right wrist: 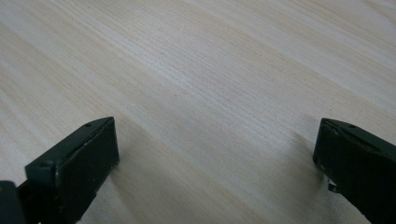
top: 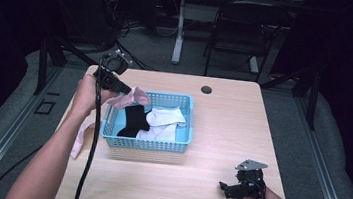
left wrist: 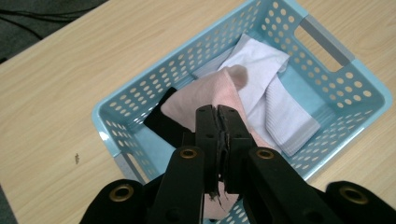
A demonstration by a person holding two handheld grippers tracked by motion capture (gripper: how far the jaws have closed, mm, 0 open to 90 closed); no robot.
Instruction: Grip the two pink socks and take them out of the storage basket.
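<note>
My left gripper [top: 124, 89] [left wrist: 217, 111] hangs over the left end of a light-blue perforated basket [top: 183, 141] [left wrist: 356, 73], shut on a pale pink sock [top: 135, 98] [left wrist: 205, 99]. The sock's free end droops over the basket's contents, and a pink strip [top: 79, 141] hangs outside the basket's left side by the forearm. Inside lie white socks [top: 166, 119] [left wrist: 276, 95] and a black sock [top: 135, 120] [left wrist: 162, 126]. My right gripper [top: 225, 188] [right wrist: 215, 156] rests low at the table's front right, open, with bare wood between its jaws.
The basket stands left of centre on a light wooden table [top: 231, 131]. A round cable hole [top: 206, 89] sits near the far edge. A dark chair [top: 242, 31] and a table leg stand beyond. Bare wood spreads right of the basket.
</note>
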